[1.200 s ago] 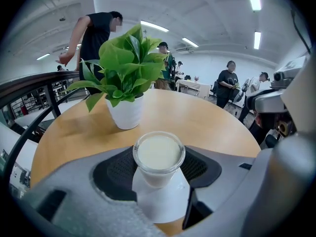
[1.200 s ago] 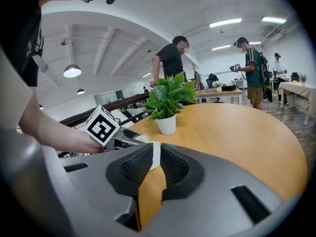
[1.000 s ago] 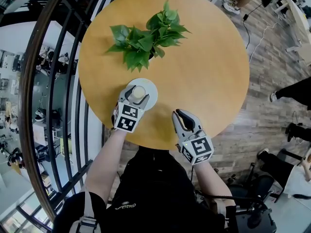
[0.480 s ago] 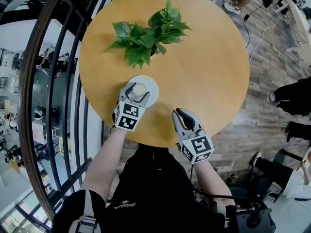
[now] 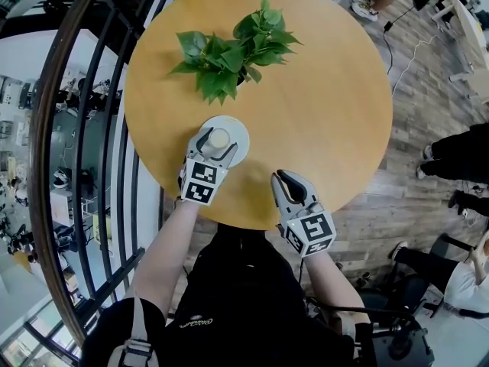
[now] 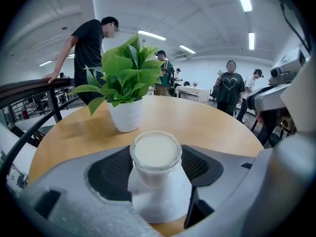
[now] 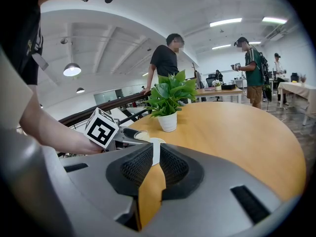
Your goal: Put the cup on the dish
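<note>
Cup (image 6: 156,154) stood upright on the white dish (image 5: 237,128), near the table (image 5: 321,90) edge closest to the person. The cup held a pale, milky filling up to the rim.

Left gripper (image 5: 217,142): jaws apart, one on either side of the cup. They had just been opening, with the cup between them resting on the dish. The black pads sat right beside the cup wall; firm pressing was not evident.

Right gripper (image 5: 284,179): jaws closed down to a thin slit with nothing between them. It pointed across the tabletop, beside the dish and apart from it.

Potted plant (image 5: 233,48) in a white pot stood beyond the dish, toward the table's middle, not touching it. Several people stood in the room behind the table.
</note>
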A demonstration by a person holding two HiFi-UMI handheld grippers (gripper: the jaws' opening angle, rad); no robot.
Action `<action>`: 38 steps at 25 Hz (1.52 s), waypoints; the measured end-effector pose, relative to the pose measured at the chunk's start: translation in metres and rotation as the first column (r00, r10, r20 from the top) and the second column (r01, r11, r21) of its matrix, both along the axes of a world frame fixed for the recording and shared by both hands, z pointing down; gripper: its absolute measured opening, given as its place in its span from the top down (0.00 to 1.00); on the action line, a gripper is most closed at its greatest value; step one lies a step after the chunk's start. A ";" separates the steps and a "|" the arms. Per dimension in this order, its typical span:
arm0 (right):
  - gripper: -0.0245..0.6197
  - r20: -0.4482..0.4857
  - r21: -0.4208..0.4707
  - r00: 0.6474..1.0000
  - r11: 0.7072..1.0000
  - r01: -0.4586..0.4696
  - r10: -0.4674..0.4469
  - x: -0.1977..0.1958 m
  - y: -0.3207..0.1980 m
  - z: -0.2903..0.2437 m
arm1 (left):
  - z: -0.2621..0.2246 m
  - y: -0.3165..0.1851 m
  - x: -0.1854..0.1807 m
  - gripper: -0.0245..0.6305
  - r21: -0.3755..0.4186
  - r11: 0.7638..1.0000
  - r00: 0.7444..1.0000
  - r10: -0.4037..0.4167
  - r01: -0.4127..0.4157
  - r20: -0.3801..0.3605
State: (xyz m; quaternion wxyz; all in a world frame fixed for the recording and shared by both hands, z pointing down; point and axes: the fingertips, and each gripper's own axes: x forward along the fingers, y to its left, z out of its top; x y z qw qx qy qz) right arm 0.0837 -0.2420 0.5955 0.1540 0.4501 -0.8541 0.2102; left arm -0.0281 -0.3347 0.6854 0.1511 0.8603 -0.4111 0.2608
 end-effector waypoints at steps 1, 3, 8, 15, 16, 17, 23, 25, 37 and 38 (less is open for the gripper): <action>0.91 0.000 -0.001 1.000 1.000 0.000 0.000 0.000 0.000 0.000 | -0.001 0.001 0.000 0.51 0.000 1.000 1.000 0.000 0.000 -0.006; 0.91 0.000 -0.002 1.000 1.000 0.002 -0.002 0.000 0.001 0.001 | -0.003 0.001 0.000 0.51 0.006 1.000 1.000 -0.003 0.003 -0.013; 0.91 0.000 -0.002 1.000 1.000 0.002 -0.002 -0.001 0.002 0.003 | -0.004 0.001 -0.002 0.51 0.003 1.000 1.000 -0.016 0.016 -0.019; 0.91 -0.005 -0.005 1.000 1.000 0.004 -0.004 0.000 0.003 0.004 | -0.009 -0.001 -0.001 0.51 0.001 1.000 0.999 -0.016 0.016 -0.029; 0.91 -0.004 -0.004 1.000 1.000 0.005 -0.005 0.000 0.003 0.004 | -0.011 -0.001 -0.001 0.51 0.005 1.000 0.999 -0.018 0.018 -0.028; 0.91 -0.004 -0.004 1.000 1.000 0.005 -0.005 0.000 0.003 0.003 | -0.013 -0.001 -0.001 0.51 0.009 1.000 0.999 -0.020 0.021 -0.026; 0.91 -0.005 0.011 1.000 1.000 -0.001 0.001 0.003 0.003 -0.007 | -0.031 -0.001 -0.005 0.51 0.030 0.999 0.999 -0.031 0.031 -0.030; 0.91 -0.004 0.019 1.000 1.000 -0.003 0.003 0.003 0.002 -0.011 | -0.039 -0.001 -0.006 0.51 0.041 0.999 0.999 -0.032 0.033 -0.034; 0.91 0.002 0.143 1.000 0.990 -0.005 0.004 0.000 -0.021 -0.064 | -0.126 0.012 -0.015 0.77 0.210 0.976 0.997 -0.039 0.051 -0.059; 0.91 0.003 0.158 1.000 0.987 -0.004 0.004 -0.001 -0.022 -0.070 | -0.135 0.014 -0.014 0.80 0.227 0.973 0.998 -0.035 0.047 -0.057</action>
